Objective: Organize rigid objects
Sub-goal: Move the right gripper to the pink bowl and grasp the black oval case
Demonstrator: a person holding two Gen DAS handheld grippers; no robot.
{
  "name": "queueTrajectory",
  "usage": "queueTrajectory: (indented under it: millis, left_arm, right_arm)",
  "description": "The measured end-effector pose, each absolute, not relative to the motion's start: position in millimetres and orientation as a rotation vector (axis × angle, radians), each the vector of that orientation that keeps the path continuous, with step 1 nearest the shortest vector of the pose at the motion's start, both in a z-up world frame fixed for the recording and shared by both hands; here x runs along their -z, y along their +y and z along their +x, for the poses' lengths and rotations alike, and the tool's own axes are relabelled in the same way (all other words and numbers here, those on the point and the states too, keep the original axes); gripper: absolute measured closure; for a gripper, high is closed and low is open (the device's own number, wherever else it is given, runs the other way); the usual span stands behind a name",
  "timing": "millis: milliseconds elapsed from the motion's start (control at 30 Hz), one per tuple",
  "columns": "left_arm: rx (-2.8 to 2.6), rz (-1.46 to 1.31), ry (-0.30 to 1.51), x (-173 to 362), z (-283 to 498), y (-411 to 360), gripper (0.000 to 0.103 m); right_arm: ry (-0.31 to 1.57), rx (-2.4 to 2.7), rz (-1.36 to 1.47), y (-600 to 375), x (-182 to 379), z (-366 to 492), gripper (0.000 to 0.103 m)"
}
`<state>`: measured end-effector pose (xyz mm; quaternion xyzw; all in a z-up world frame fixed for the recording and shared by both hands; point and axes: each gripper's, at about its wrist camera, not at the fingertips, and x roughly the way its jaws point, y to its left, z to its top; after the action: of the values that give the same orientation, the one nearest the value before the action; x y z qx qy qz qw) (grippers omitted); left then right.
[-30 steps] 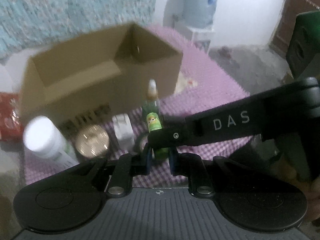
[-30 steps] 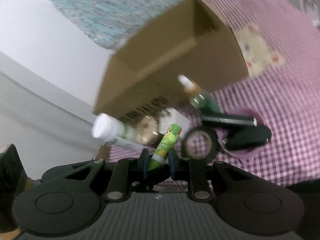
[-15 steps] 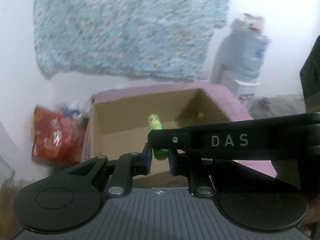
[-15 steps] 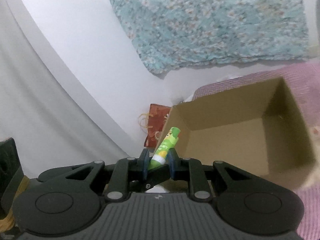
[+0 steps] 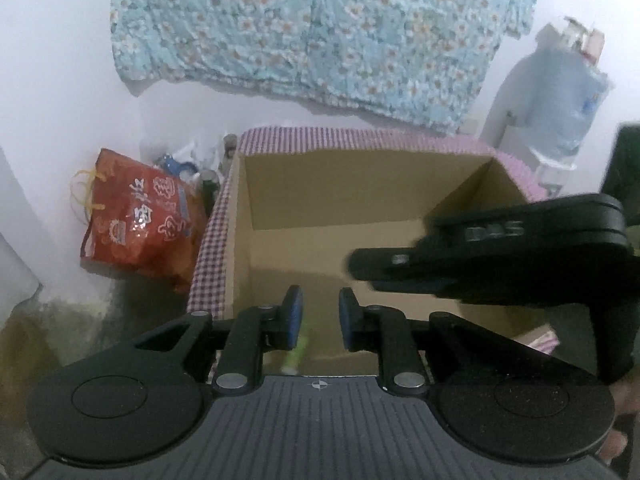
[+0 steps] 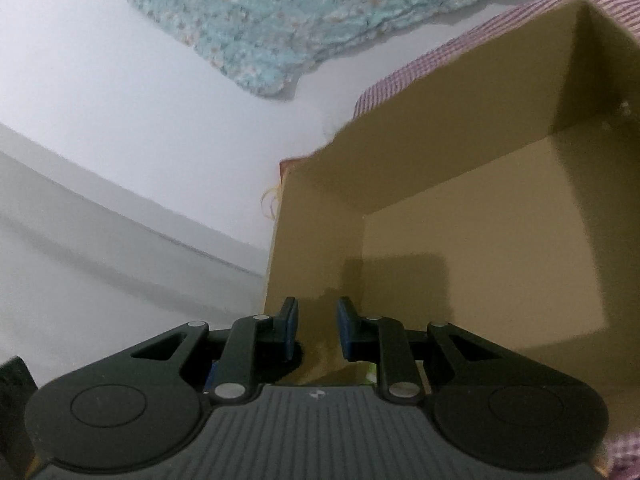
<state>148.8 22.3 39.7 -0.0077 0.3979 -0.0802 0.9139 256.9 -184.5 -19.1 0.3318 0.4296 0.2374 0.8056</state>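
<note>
An open brown cardboard box (image 5: 240, 240) stands on the purple checked cloth; it also fills the right wrist view (image 6: 500, 240). My left gripper (image 5: 319, 322) is open over the box's near wall. A blurred green and white tube (image 5: 296, 350) shows just below its fingers, inside the box. My right gripper (image 6: 317, 330) is open and empty above the box's left corner. Seen from the left wrist view, the right gripper's black body (image 5: 500, 256) reaches in from the right over the box.
A red printed bag (image 5: 140, 224) and some clutter lie on the floor left of the box. A blue flowered cloth (image 5: 320, 28) hangs on the white wall behind. A water bottle (image 5: 556, 100) stands at the back right.
Both grippers were shut on the green tube and carried it up from the table to over the box. Now both are open and the tube is dropping into the box.
</note>
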Motion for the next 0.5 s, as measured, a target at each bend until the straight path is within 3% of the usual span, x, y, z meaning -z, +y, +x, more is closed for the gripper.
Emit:
queueTrajectory:
  millis: [267, 500]
  left_arm:
    - [0.239, -0.063, 0.745, -69, 115, 25, 0.069]
    - [0.388, -0.048, 0.781, -63, 82, 0, 0.054]
  right_arm:
    - [0.784, -0.493, 0.796, -248, -8, 189, 0.079]
    - [0.717, -0.353, 0.823, -304, -11, 112, 0.079]
